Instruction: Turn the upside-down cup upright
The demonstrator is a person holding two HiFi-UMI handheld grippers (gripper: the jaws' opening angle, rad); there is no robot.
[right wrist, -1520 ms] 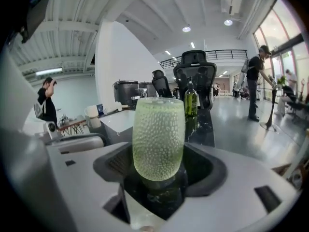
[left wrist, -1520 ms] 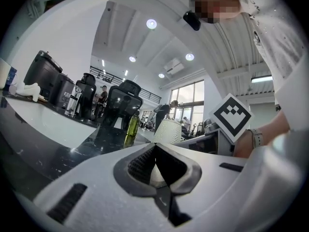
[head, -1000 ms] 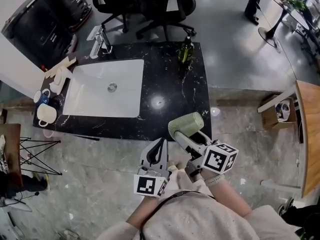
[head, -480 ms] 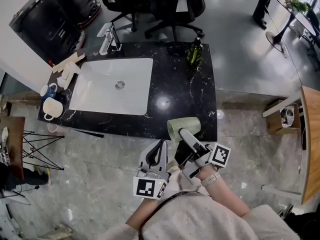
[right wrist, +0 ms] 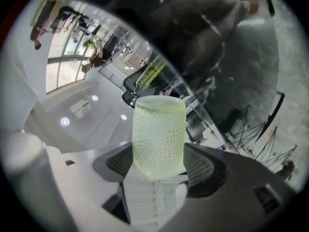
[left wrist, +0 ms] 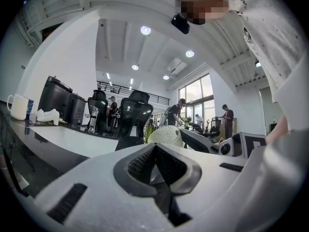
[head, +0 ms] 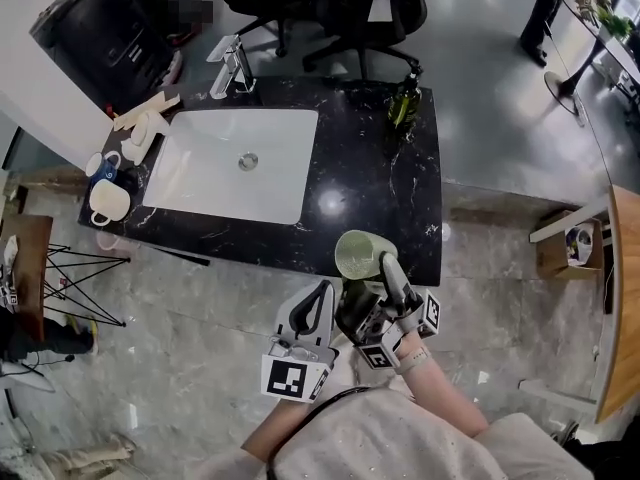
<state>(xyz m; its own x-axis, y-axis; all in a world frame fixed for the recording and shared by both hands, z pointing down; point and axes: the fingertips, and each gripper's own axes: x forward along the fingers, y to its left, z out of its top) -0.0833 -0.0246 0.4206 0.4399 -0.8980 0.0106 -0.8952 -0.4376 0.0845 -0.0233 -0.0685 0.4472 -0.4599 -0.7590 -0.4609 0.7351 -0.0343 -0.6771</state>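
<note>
A pale green dimpled cup [head: 357, 255] hangs over the front right edge of the black marble counter [head: 370, 178]. Its open mouth is turned up toward the head camera. My right gripper [head: 372, 271] is shut on its lower part. In the right gripper view the cup [right wrist: 158, 134] stands out from between the two pads, with the right gripper [right wrist: 159, 166] clamped at its base. My left gripper [head: 320, 303] is held lower left of the cup, in front of the counter, shut and empty. In the left gripper view the cup [left wrist: 165, 136] shows just beyond the left gripper [left wrist: 155, 163].
A white sink [head: 235, 163] fills the counter's left half, with a faucet [head: 235, 68] behind it. A green bottle [head: 404, 103] stands at the back right corner. Mugs [head: 105, 198] sit at the left end. Office chairs [head: 340, 18] stand behind the counter.
The right gripper has rolled over with the cup: it lay sideways, and its mouth now faces up. The right gripper's marker cube swung down underneath. The left gripper has stayed put.
</note>
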